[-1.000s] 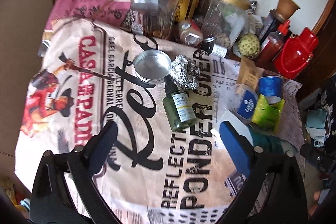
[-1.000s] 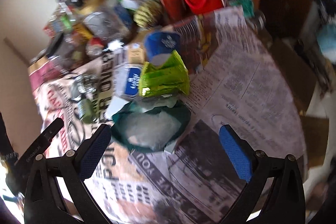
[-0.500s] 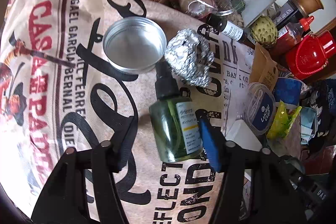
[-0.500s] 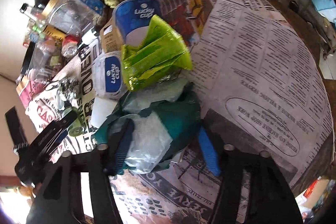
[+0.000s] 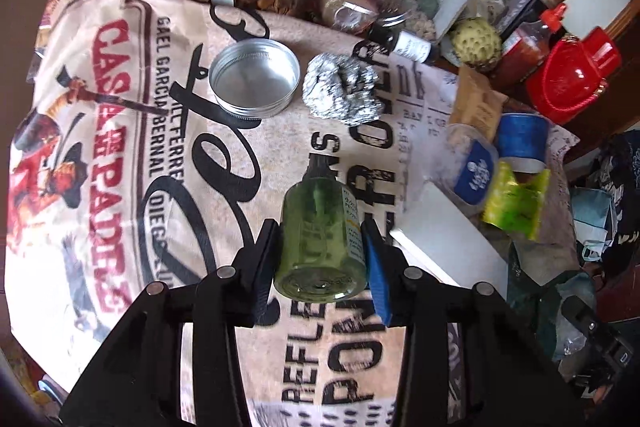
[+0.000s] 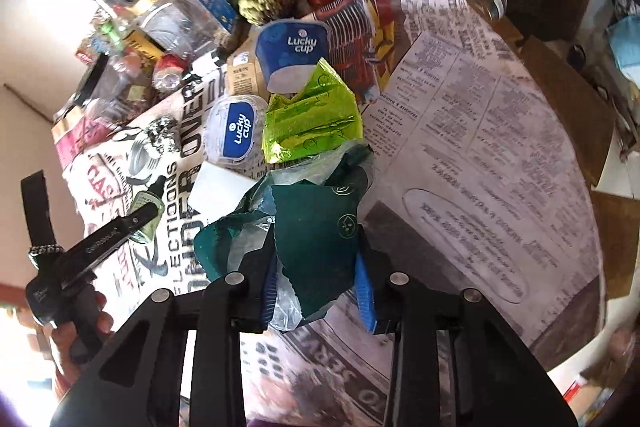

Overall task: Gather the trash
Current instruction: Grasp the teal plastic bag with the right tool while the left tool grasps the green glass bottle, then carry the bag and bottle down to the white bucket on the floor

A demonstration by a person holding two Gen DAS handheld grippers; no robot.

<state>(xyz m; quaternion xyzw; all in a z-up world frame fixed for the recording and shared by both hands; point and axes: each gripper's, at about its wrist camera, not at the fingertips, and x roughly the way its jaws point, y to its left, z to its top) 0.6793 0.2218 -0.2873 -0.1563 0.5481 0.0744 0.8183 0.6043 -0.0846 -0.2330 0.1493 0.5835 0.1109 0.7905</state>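
My left tongs [image 5: 322,259] have just been closing and now clamp the small green bottle [image 5: 320,231], which lies on its side on the printed cloth of the counter [image 5: 120,147], just short of the foil ball [image 5: 342,89]. My right tongs [image 6: 316,285] have closed too, pinching the dark green wrapper [image 6: 316,227] beside the lime-green packet [image 6: 312,119].

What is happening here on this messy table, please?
A person is clearing trash with a gripper in each hand. The left gripper has just been closing, and its pads now press the sides of the small green bottle. The right gripper has closed likewise on the dark green wrapper. The foil ball, metal lid and bright green wrapper lie on the table.
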